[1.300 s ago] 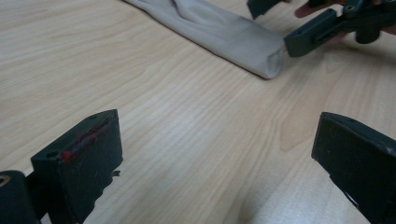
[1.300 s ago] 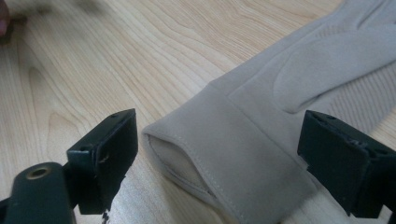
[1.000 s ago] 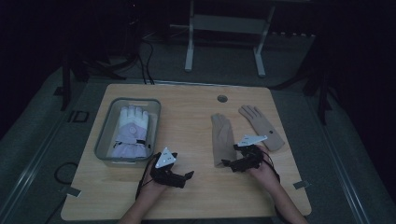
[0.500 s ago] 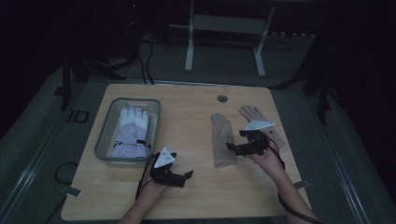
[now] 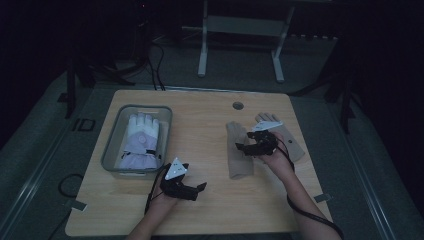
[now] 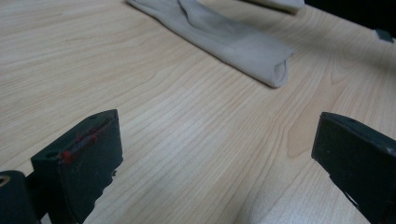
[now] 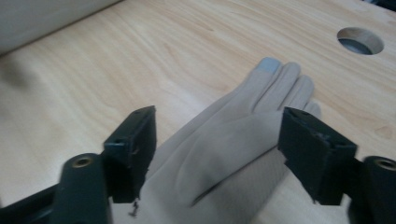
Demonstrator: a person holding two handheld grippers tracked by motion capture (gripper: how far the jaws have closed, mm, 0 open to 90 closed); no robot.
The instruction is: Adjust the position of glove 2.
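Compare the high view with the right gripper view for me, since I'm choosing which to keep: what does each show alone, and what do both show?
High view alone: the clear bin holding a white glove, the left claw, and a second beige glove past the right hand. Right gripper view alone: a grey fingertip patch on the beige glove. Both: that beige glove, the table's round hole, the wooden table and the right claw, its jaws just closing, astride the glove without pressing it.
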